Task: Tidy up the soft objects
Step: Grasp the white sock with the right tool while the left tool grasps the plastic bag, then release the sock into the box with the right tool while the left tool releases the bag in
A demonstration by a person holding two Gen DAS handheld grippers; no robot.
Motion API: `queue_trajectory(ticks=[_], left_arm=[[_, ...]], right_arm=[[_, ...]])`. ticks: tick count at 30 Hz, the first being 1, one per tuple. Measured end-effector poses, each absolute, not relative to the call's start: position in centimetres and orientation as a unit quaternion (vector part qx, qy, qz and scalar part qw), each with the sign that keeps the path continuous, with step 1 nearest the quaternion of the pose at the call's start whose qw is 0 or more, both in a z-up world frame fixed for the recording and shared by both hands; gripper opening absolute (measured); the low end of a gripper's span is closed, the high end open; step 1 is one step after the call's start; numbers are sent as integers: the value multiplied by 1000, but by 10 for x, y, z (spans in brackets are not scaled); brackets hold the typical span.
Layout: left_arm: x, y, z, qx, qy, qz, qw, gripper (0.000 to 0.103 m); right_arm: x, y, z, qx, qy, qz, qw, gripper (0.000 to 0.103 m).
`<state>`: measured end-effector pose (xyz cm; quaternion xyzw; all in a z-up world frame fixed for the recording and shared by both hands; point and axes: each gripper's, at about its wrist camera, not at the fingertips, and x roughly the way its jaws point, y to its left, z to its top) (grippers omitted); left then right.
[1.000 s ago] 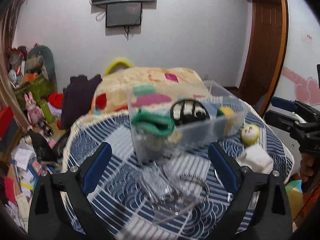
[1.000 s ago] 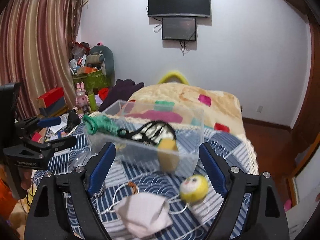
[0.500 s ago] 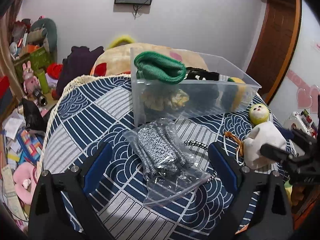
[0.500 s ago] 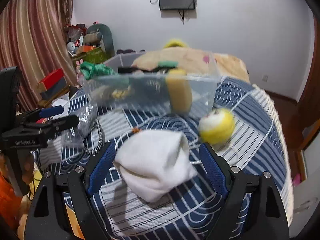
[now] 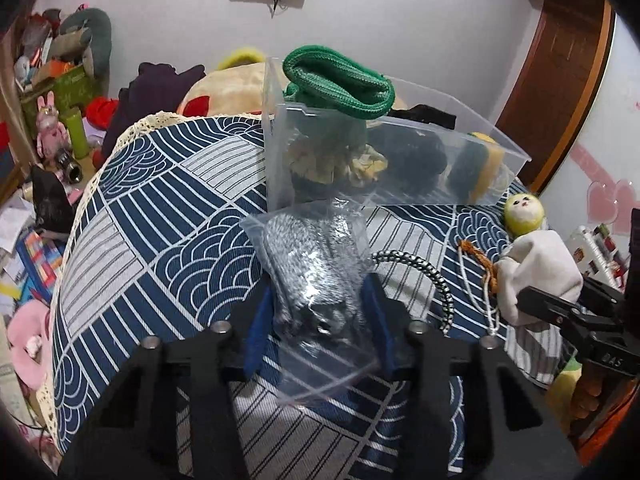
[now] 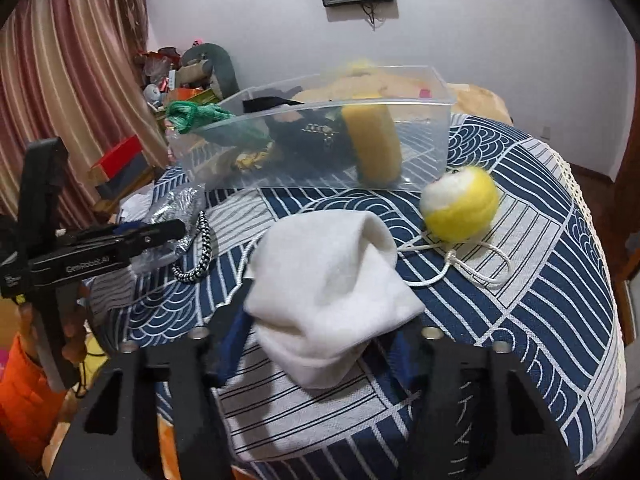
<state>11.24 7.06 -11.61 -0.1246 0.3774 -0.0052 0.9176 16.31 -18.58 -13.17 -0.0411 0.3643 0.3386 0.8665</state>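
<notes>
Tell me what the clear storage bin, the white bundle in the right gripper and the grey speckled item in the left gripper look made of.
Clear storage bin: rigid, glossy transparent plastic; its contents show through the walls.
White bundle: soft matte fabric, seemingly fleece or knit; it sags and folds.
Grey speckled item: apparently marled knit, sealed in a thin, crinkled clear plastic bag with shiny glare.

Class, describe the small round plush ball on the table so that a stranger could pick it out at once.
Find the clear plastic bin on the blue wave-patterned tablecloth. Just in front of its near right corner, beside the white cloth held by the right gripper, lies the plush ball. It alone is round, yellow with a white face.
</notes>
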Motion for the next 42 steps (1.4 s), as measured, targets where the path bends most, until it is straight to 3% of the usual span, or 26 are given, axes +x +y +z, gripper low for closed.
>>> queue_trajectory(ticks=[3,9,28,42], left_arm=[[106,72,-112,-124,369,-3,921,34],[96,75,-99,-123,352,2,928,33],[83,62,-27,-89,270,-17,958,33],[121,64,0,-101,249,-29,963,33]], right_arm=[[161,-186,-129,-41,360,338,868,37],[158,-185,-122,-45,348,334,875,28],[163,-195,-54,-33,244,314,917,27],[188,-176,-22,-48,192,301,933,27]])
